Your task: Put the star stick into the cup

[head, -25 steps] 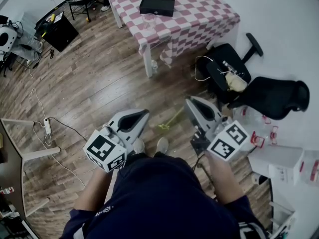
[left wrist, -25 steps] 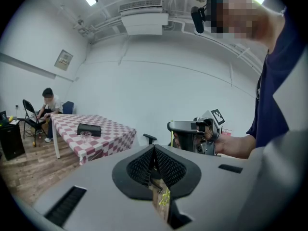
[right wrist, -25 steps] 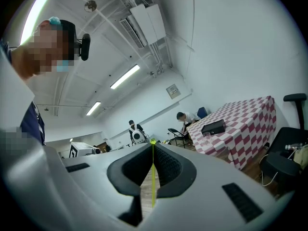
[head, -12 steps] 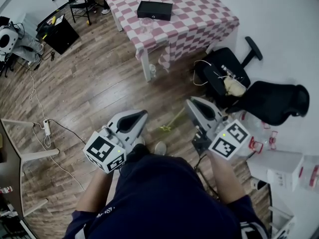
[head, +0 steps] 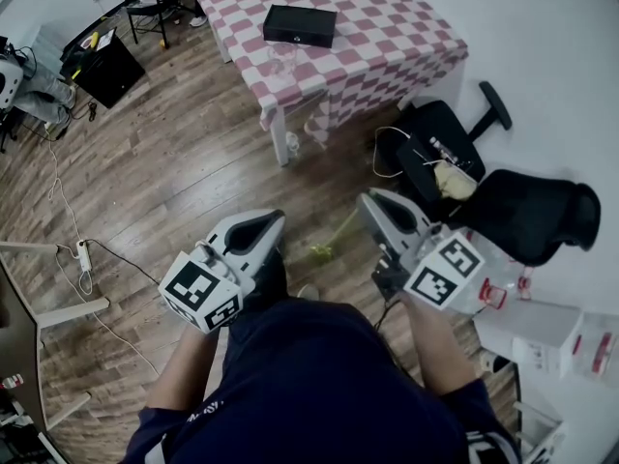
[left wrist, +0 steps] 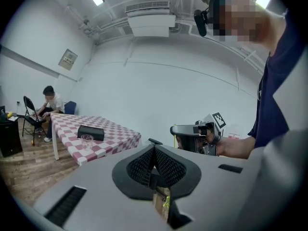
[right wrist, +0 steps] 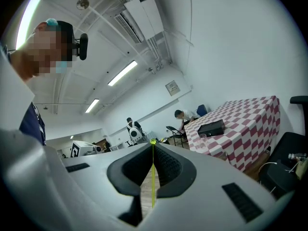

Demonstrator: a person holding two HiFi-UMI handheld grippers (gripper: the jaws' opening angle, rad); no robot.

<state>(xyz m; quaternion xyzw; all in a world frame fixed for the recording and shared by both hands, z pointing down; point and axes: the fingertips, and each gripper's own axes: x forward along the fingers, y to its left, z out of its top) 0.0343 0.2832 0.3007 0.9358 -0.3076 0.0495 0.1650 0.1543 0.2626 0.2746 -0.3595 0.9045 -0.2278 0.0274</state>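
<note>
Right tongs [head: 368, 201]: pressed together, pinching the star stick [head: 336, 232] by its thin shaft.
Left tongs [head: 275, 217]: pressed together, gripping nothing.
Stick axis: slanting down from the right tongs' tip, star end hanging over the wooden floor [head: 174, 162].
Cup [head: 281, 56]: standing on the checked counter [head: 387, 37] near a black box [head: 303, 25], well ahead of both tongs.
Hard to make out: the cup's mouth is showing too small; the star is reading as a yellow blur.

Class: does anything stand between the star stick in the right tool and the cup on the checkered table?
Nothing visible does. The right tool grips the star stick; only wooden floor lies between it and the cup near the table edge. The black box sits beyond the cup, the office chair off to the side.
</note>
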